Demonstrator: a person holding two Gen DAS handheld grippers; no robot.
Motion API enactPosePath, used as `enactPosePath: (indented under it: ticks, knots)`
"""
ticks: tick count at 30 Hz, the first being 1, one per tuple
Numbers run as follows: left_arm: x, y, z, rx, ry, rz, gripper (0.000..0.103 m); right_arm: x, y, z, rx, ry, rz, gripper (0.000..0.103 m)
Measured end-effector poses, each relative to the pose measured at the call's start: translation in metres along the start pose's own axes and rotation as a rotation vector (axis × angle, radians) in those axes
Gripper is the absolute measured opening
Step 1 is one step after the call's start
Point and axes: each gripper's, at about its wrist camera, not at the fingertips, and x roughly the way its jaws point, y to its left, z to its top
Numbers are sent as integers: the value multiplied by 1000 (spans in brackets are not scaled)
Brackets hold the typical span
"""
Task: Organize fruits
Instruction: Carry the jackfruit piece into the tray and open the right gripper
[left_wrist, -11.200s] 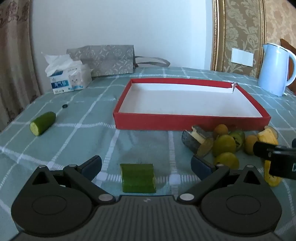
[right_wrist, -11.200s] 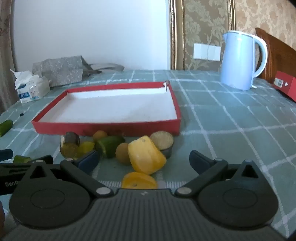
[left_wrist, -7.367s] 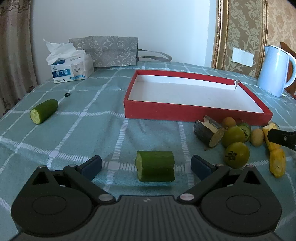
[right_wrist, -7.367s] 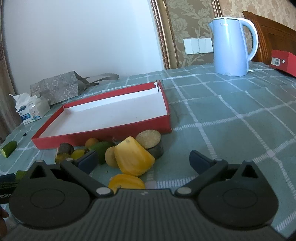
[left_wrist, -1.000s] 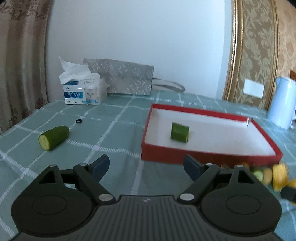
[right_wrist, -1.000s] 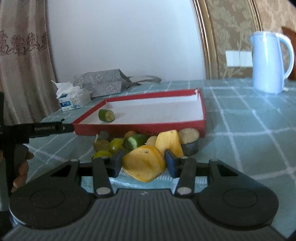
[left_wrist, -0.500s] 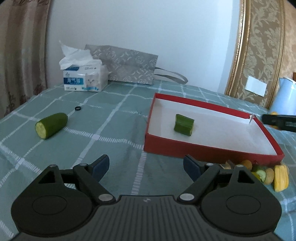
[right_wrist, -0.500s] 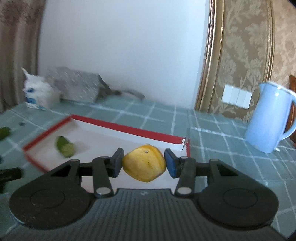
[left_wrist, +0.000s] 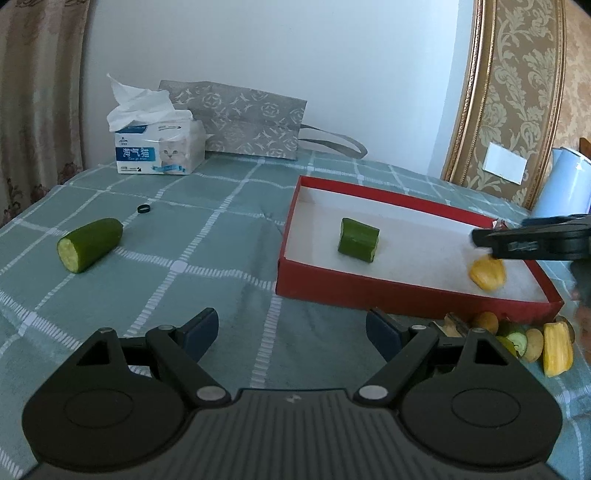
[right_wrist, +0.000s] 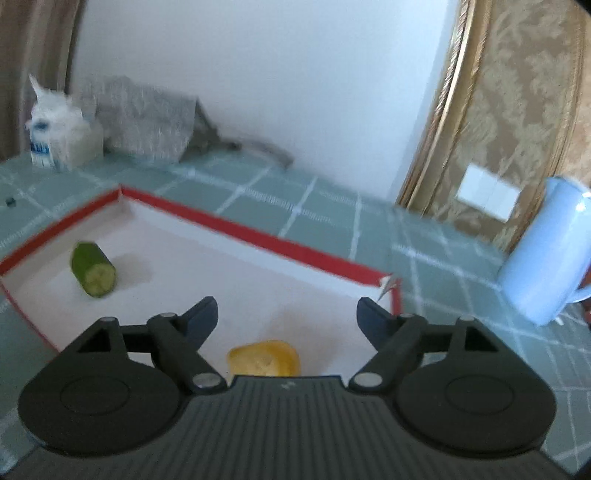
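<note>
- Dropping the yellow fruit piece (right_wrist: 263, 357) into the red tray (left_wrist: 406, 295) is the step going on right now, as far as I can judge. The right tool (right_wrist: 286, 316) is opening its jaws over the tray's near right part, and the piece sits on the white floor below them, no longer pinched.
- Left tool (left_wrist: 291, 330) hangs over the table (left_wrist: 221, 236) with its jaws spread wide and nothing between them, just left of the tray's near left corner.
- Already in the tray: a cucumber chunk (left_wrist: 358, 240) toward the left side, well apart from the yellow piece.
- Left to sort, I'd say: a cucumber end (left_wrist: 89, 244) out on the cloth far left of the tray, plus a pile of fruit bits (left_wrist: 517, 341) right against the tray's near wall at the right.
- To do this step well, I'd let the jaws finish opening fully before lifting, then pull straight up and back so a finger doesn't clip the piece and roll it.
- Watch the tray's torn far right corner (right_wrist: 388, 286) and the blue kettle (right_wrist: 543, 258) beyond it when swinging away.
- Next grab looks easiest for the right side from that pile; left side could take the lone cucumber end.
- Tissue box (left_wrist: 159, 149) and grey bag (left_wrist: 251, 122) at the far edge are out of the way.
</note>
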Motion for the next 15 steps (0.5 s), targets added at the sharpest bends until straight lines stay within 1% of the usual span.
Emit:
enactPosePath:
  ticks: [1, 3, 5, 6, 8, 10, 12, 15]
  knots:
    - [0, 0, 0, 1, 0, -4, 87, -12, -3, -1, 14, -25, 12, 82]
    - [-1, -1, 0, 6, -3, -19, 87, -43, -11, -10, 51, -78, 41, 89]
    - [-3, -3, -1, 15, -8, -27, 87, -76, -19, -24, 90, -151, 48, 99]
    - [-3, -4, -1, 22, -10, -31, 87, -92, -22, -34, 106, -189, 49, 101]
    - [-3, -7, -1, 30, -6, -45, 87, -119, -27, -55, 147, -274, 17, 103]
    - [-1, -11, 0, 24, 8, -68, 87, -138, -27, -76, 176, -348, -50, 103]
    - [1, -12, 1, -23, 28, -87, 87, -143, -25, -89, 190, -375, -106, 103]
    - [6, -16, 2, -97, 71, -112, 87, -137, -25, -94, 183, -341, -147, 103]
